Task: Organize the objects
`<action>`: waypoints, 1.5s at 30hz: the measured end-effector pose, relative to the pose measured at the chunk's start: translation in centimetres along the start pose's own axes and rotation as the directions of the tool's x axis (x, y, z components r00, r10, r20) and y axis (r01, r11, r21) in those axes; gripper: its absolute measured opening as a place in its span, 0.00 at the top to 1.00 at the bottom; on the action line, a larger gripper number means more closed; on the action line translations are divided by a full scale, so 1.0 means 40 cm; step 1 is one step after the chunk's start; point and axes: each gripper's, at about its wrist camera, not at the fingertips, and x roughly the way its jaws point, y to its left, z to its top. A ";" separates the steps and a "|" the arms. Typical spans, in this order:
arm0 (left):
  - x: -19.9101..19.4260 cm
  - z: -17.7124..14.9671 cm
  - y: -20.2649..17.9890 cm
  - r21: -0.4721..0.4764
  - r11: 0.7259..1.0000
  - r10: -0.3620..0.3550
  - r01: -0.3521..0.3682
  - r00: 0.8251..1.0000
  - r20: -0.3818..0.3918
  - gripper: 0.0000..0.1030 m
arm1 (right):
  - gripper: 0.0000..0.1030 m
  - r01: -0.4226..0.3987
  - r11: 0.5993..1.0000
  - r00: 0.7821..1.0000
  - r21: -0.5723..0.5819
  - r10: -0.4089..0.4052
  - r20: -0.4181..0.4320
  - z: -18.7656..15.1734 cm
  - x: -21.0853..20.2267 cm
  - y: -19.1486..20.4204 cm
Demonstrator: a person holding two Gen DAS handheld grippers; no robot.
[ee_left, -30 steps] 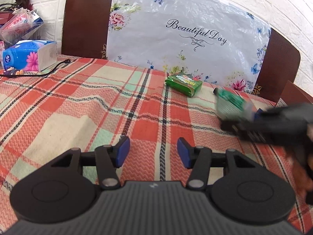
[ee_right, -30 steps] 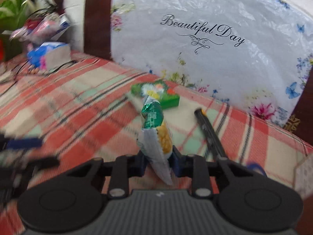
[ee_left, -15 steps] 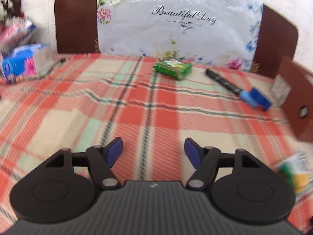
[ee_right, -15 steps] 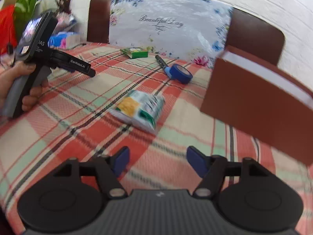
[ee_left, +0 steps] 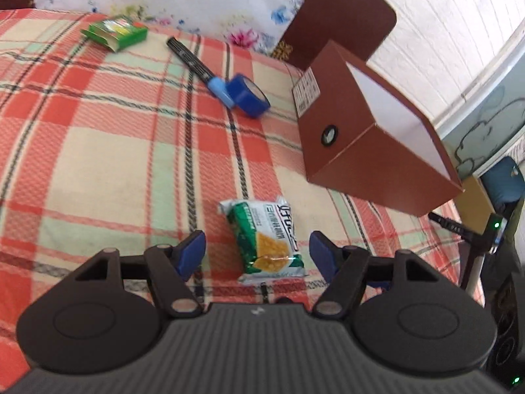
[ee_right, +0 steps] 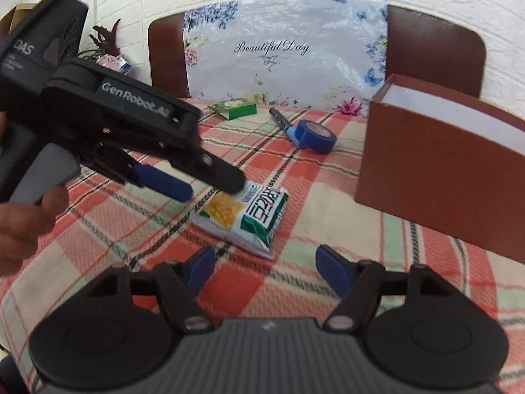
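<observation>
though light and crinkly, snack pack [ee_left: 267,236] (slippery film) suits an across-the-middle pinch; left gripper [ee_left: 257,256] and right gripper [ee_right: 265,271] both part-open, empty.

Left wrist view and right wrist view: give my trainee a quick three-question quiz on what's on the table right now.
1. True or false: the snack packet lies flat on the checked cloth, gripped by neither gripper.
2. Which thing touches the marker's blue cap end?
A. the green box
B. the blue tape roll
C. the brown box
3. Fill in: in the right wrist view, the left gripper reaches in from the ____ side of the picture, over the snack packet.

Key:
1. True. Both the left gripper and the right gripper are open.
2. B
3. Left
</observation>
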 end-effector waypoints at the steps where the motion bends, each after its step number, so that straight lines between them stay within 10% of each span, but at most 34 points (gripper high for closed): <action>1: 0.017 0.000 -0.005 0.011 1.000 0.012 -0.012 1.000 -0.009 0.36 | 0.33 -0.015 1.000 1.000 0.005 0.015 -0.009 0.008 0.020 -0.003; 6: 0.038 0.006 0.002 0.005 1.000 -0.012 0.012 1.000 -0.004 0.64 | 0.54 -0.054 0.998 0.998 0.038 0.055 -0.024 0.035 0.085 -0.018; 17: -0.039 0.036 -0.138 0.135 0.989 -0.061 0.052 0.997 0.057 0.69 | 0.68 0.022 0.996 0.992 0.088 -0.033 0.122 0.033 -0.028 -0.024; 24: -0.031 0.170 -0.362 0.299 0.939 -0.211 0.171 0.972 0.107 0.69 | 0.68 0.234 0.964 0.914 0.127 -0.262 0.310 0.111 -0.166 -0.133; 30: 0.145 0.241 -0.555 0.396 0.893 -0.248 0.213 0.968 0.039 0.70 | 0.68 0.361 0.911 0.858 0.198 -0.408 0.312 0.141 -0.175 -0.332; 38: 0.389 0.277 -0.706 0.492 0.858 -0.155 0.147 0.988 -0.024 0.69 | 0.58 0.450 0.852 0.861 0.268 -0.493 0.120 0.147 -0.058 -0.607; 45: 0.406 0.284 -0.667 0.481 0.875 -0.061 0.050 0.998 0.008 0.69 | 0.52 0.449 0.854 0.845 0.263 -0.502 0.184 0.125 -0.054 -0.603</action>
